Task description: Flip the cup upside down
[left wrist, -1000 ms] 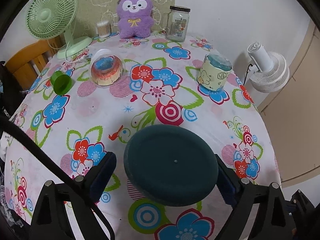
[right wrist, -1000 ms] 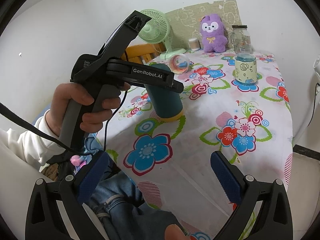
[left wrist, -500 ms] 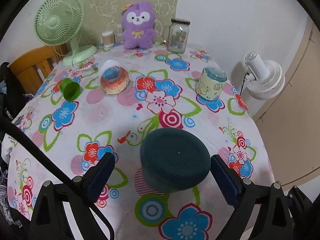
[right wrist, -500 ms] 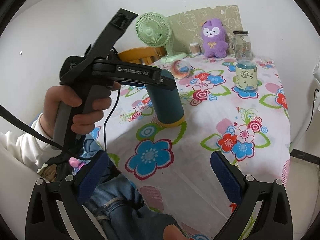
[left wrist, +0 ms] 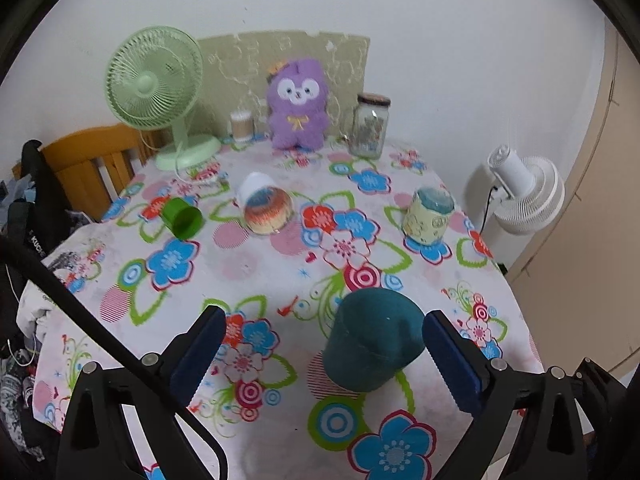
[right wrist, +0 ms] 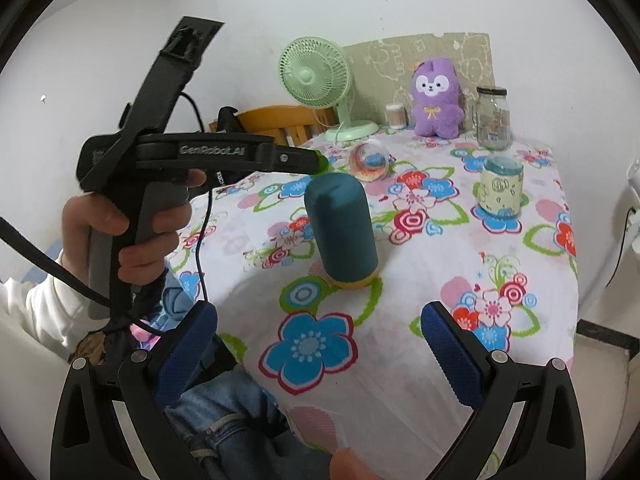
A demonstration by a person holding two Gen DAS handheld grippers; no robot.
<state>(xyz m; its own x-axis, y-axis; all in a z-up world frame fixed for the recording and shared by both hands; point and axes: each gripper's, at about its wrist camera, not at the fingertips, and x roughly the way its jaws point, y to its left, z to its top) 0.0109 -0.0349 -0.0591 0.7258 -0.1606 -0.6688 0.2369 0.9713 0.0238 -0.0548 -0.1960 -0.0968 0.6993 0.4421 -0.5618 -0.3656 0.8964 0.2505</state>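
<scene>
Left wrist view
Left claw: the left claw [left wrist: 322,350] stood wide open above the near edge of the table [left wrist: 248,268], holding nothing.
Cup: a dark teal cup [left wrist: 370,344] stood upside down on the floral tablecloth, closed base up, just beside the claw's right-hand blue pad [left wrist: 452,360]; whether they touched could not be told.
Middle of table: a green cup [left wrist: 182,218] and a clear patterned cup [left wrist: 266,208] lay on their sides; a pale yellow cup [left wrist: 428,220] stood toward the right edge.
Far edge: a green fan [left wrist: 156,88], a purple plush toy [left wrist: 298,106] and a glass jar [left wrist: 370,126] lined the wall.
Off the table: a white fan [left wrist: 524,192] stood beyond the right edge.

Right wrist view
Right claw: the right claw [right wrist: 318,350] hung open and empty over the near edge of the table [right wrist: 432,364].
Cup: the teal cup [right wrist: 342,228] stood free on its yellow rim near that edge, mouth down.
Left hand: a hand [right wrist: 120,232] in a white sleeve gripped the left claw's black handle, held up off the table's left edge and clear of the cup.
</scene>
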